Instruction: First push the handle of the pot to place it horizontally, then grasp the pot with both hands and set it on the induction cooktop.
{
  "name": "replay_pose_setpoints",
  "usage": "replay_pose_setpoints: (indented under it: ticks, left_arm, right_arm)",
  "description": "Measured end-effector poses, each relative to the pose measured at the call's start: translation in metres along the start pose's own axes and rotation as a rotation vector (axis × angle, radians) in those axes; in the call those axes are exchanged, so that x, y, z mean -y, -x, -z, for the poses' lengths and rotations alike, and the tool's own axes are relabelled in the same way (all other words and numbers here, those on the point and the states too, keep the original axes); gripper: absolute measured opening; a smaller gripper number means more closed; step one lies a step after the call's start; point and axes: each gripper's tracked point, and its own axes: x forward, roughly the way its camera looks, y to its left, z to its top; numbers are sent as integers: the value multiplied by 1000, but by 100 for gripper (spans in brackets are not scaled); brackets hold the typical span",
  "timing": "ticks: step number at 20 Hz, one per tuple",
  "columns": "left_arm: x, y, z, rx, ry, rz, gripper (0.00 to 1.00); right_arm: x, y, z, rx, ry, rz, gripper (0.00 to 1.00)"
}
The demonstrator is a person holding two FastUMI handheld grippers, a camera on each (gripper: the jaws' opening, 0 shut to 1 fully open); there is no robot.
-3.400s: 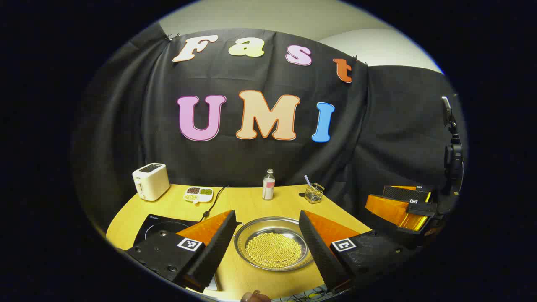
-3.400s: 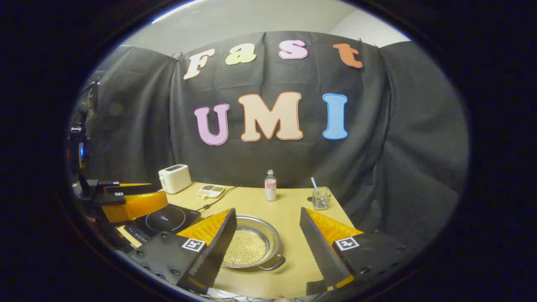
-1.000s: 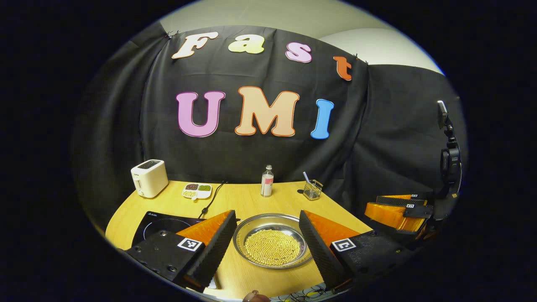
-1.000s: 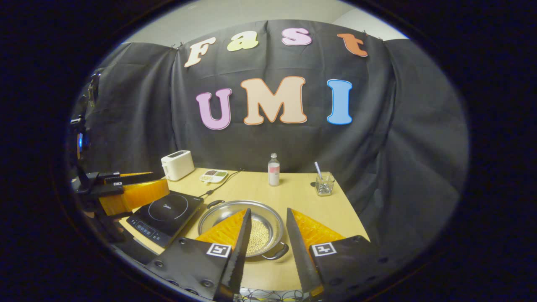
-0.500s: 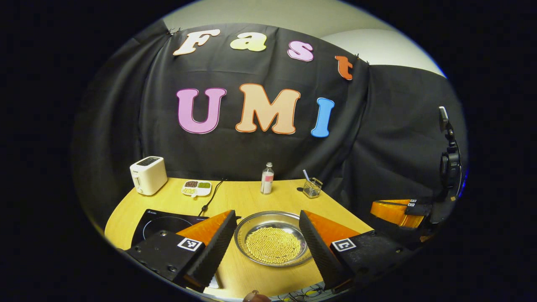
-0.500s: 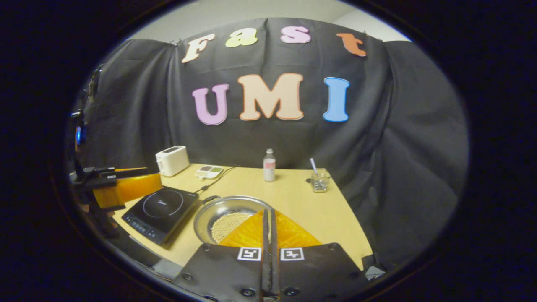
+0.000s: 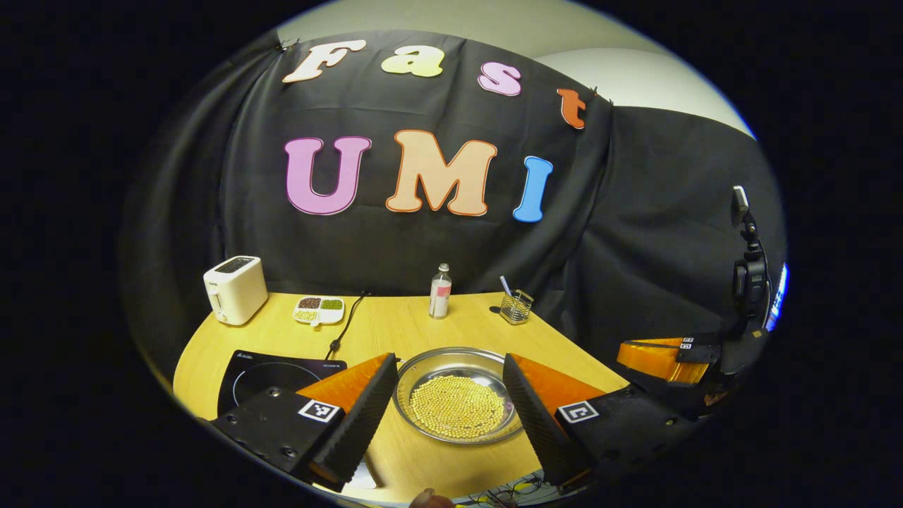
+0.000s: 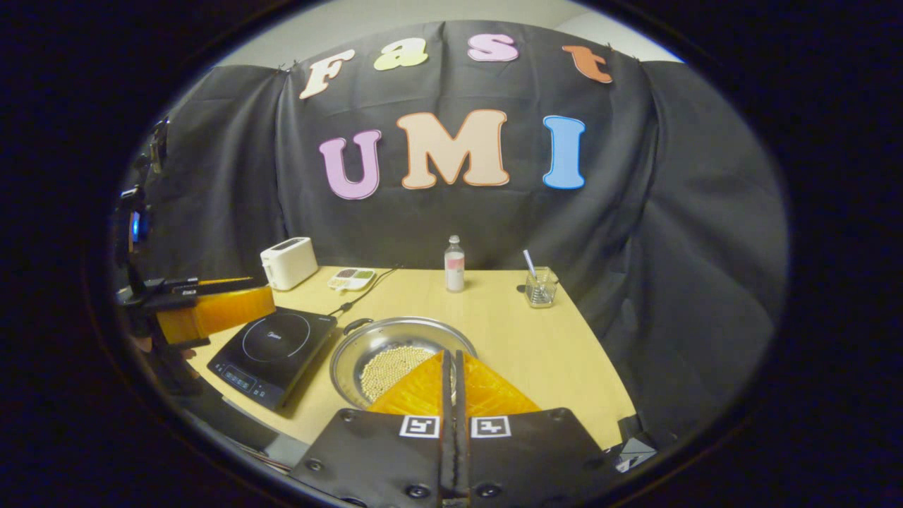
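A shallow steel pot (image 7: 455, 363) holding yellow beans sits on the wooden table (image 7: 395, 328), right of the black induction cooktop (image 7: 271, 367). My left gripper (image 7: 449, 361) is open above the table's near edge, and the pot shows between its fingers. In the right gripper view the pot (image 8: 384, 346) lies beside the cooktop (image 8: 271, 349), with one loop handle (image 8: 355, 324) at its far left rim. My right gripper (image 8: 451, 355) is shut with nothing held, its tips over the pot's near rim, hiding the near handle. The other gripper (image 8: 211, 310) hangs at the left.
Along the table's back stand a white toaster (image 8: 288, 262), a divided snack dish (image 8: 351, 278), a small bottle (image 8: 455, 264) and a glass with a straw (image 8: 540, 287). The cooktop's cable (image 8: 363, 293) runs toward the back. The right gripper (image 7: 663, 355) hovers off the table's right edge.
My right gripper's fingers have gone from open to shut and moved in over the pot's near rim. The left gripper stays open and has barely shifted.
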Motion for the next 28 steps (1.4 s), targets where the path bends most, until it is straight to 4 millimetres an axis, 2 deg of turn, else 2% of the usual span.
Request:
replay_pose_setpoints:
  ticks: [1,2,4,5,6,8,14,15,17,18,20,21,28]
  left_arm:
    - [-1,-1,-1,2,1,5,97]
    - [-3,-3,-1,3,2,7,96]
    - [-7,-5,0,-4,5,-2,97]
    - [-7,-7,-1,-4,10,-7,97]
    - [-7,-9,0,1,17,-15,97]
    - [-7,-13,1,4,28,-39,96]
    - [-12,-27,8,-4,23,-146,96]
    - [-14,-28,8,-4,21,-166,93]
    - [-15,-33,9,-6,24,-196,100]
    - [-16,-35,11,-11,28,-209,97]
    - [-20,-38,14,-18,31,-244,97]
    - [-22,-38,13,-20,30,-260,97]
    - [-29,-39,20,-34,40,-340,97]
  right_arm:
    - [-1,-2,2,-4,1,1,2]
    - [-3,-3,5,-11,3,2,6]
    - [-4,-6,12,-29,20,2,2]
    - [-4,-9,16,-40,32,-4,6]
    - [-5,-13,21,-58,40,-18,0]
    - [-7,-20,34,-95,48,-49,2]
    - [-6,-48,96,-268,40,-176,0]
    - [-7,-54,108,-300,44,-196,0]
    - [-10,-65,126,-348,70,-236,2]
    - [-13,-69,134,-371,82,-260,2]
    - [-15,-75,148,-407,98,-300,6]
    - [-15,-76,153,-421,107,-313,2]
    - [-14,-93,187,-526,116,-376,2]
